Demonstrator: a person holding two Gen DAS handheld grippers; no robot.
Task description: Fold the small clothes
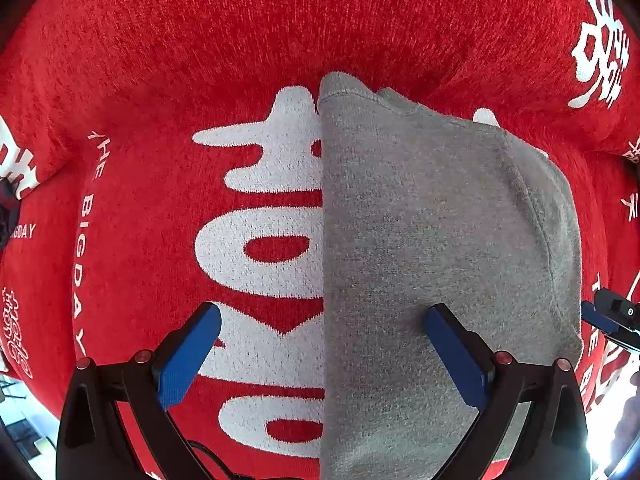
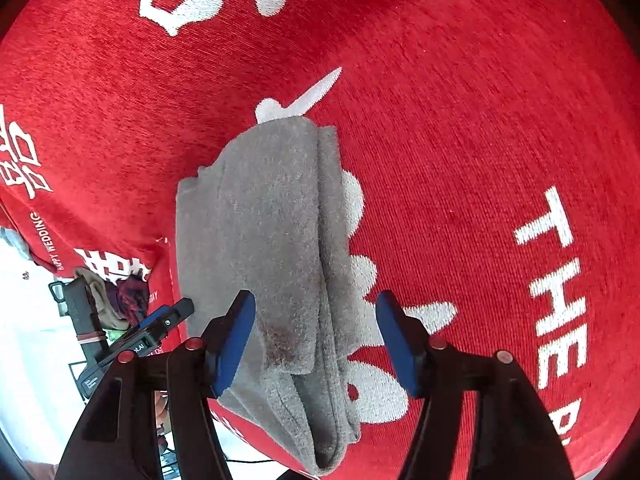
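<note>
Step in hand, as I read it: release after a fold, then tidy the stack.

Right gripper (image 2: pixel 316 338): jaws part open, blue pads (image 2: pixel 236 340) standing off both sides of the near end of the grey knitted garment (image 2: pixel 272 240). Left pad sits right at the cloth's left edge; whether it touches I cannot tell. Right pad is clear of it, over the red cloth. Nothing is pinched. No earlier view here, so I judge only the open stance.

Left gripper (image 1: pixel 322 344): jaws wide, pointing straight down, empty. 1 pad hangs over the red-and-white patterned fabric cover (image 1: pixel 160 80), the other over the grey garment (image 1: pixel 420 240). The garment's straight left edge runs between the 2 pads.

To do this well:
- Back the right gripper out along its own line, with no sideways drag. The top flap near its left pad looks loose and would peel back.
- Keep jaws wide until clear of the layers.
- If a further fold is wanted, take the near end with both layers in 1 bite, not the top flap alone.
- The left gripper can press the straight edge to hold the stack while the right retreats.

Garment: lies folded lengthwise on the red cover, long axis running away from the right gripper, with at least 2 layers and a seam ridge on the right side. The far end is narrower, just short of a white printed stroke.

Beyond: the red cover with white lettering fills the rest. At the left edge of the right view, the other gripper and some dark clutter, too small to name.
</note>
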